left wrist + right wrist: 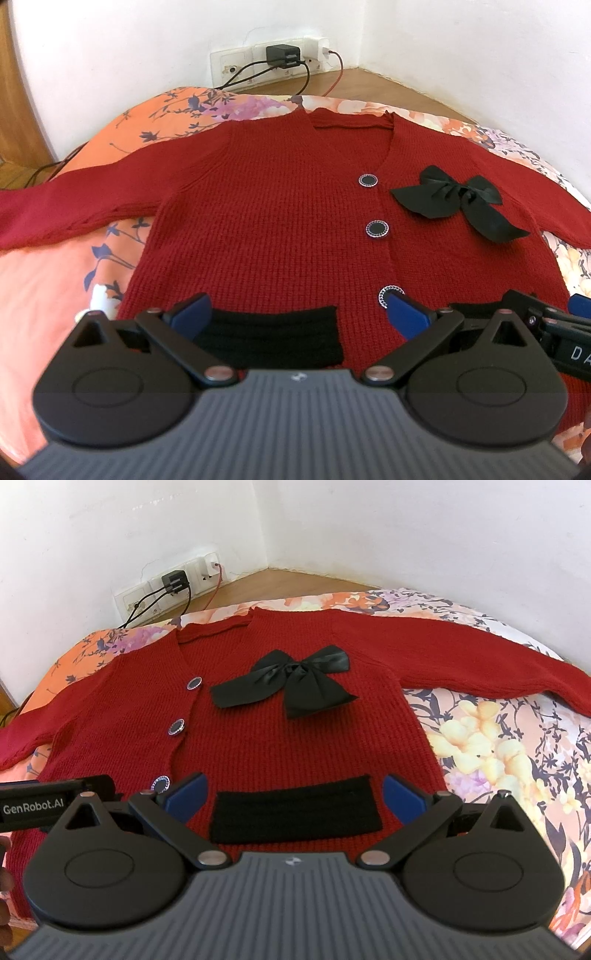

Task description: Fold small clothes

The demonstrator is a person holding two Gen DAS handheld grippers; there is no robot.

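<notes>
Both grippers, left (299, 314) and right (293, 794), spread, empty | cardigan (277, 221) flat, unfolded | step: start | next: pinch a sleeve (480, 661); fold inward

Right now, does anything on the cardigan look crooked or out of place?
Mostly tidy: the red cardigan lies flat and buttoned, sleeves spread. Only the black bow sits askew, tilted, one tail trailing toward the sleeve side. Both grippers hover open near the hem.
</notes>
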